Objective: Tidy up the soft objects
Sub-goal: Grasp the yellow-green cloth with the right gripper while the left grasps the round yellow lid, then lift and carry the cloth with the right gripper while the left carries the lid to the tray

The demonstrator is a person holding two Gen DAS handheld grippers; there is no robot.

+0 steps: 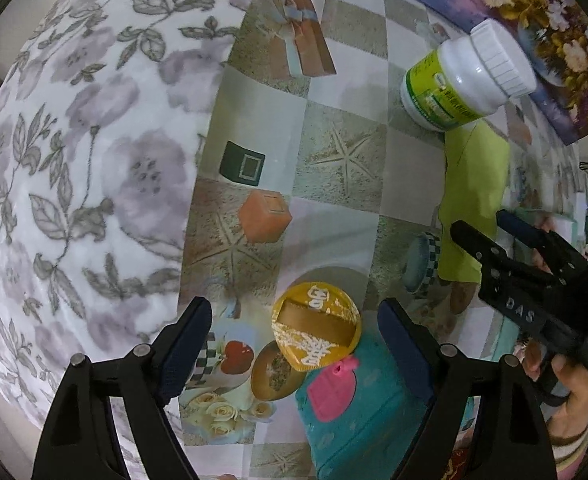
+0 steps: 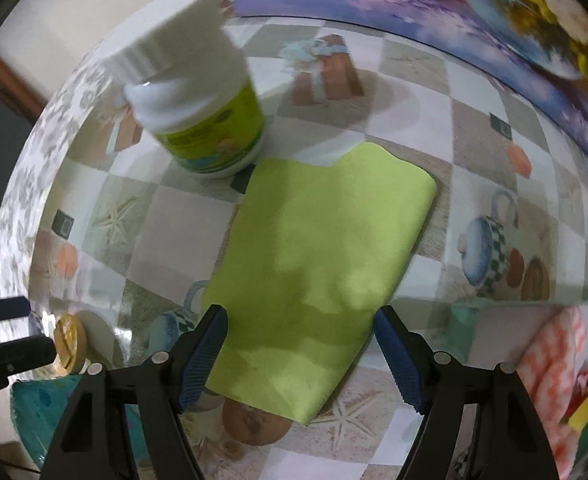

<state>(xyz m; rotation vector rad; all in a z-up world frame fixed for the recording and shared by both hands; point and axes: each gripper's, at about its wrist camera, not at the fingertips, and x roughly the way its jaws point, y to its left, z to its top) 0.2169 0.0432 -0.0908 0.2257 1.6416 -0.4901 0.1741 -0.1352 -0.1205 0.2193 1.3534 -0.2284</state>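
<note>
The flat lime-green folded cloth (image 2: 317,276) lies on the patterned glossy tabletop (image 2: 409,116), directly ahead of your right gripper (image 2: 299,354), whose blue-padded jaws stand wide apart and empty, straddling the cloth's near end. Judge it light, limp and thin: it will sag and unfold if you lift it by one layer, so take hold at the near edge or the near corner, pinching all the layers together (the slick tabletop may let it slide before the pads bite, so press down a little as you close). Just beyond its far left corner stands a white plastic bottle with a green label and ribbed white cap (image 2: 198,96), apparently touching or nearly touching the cloth, and it looks easy to tip if the cloth is dragged that way. Your left gripper (image 1: 294,354) also hangs open and empty, over a round gold tin with a brown ribbon (image 1: 315,328) that rests against a teal fabric pouch with a pink tag (image 1: 357,412), another soft item to sort. To the right, at the table's edge, sits a pink-and-white checked cloth (image 2: 553,368). A floral painted panel (image 2: 433,40) closes the far side.
</note>
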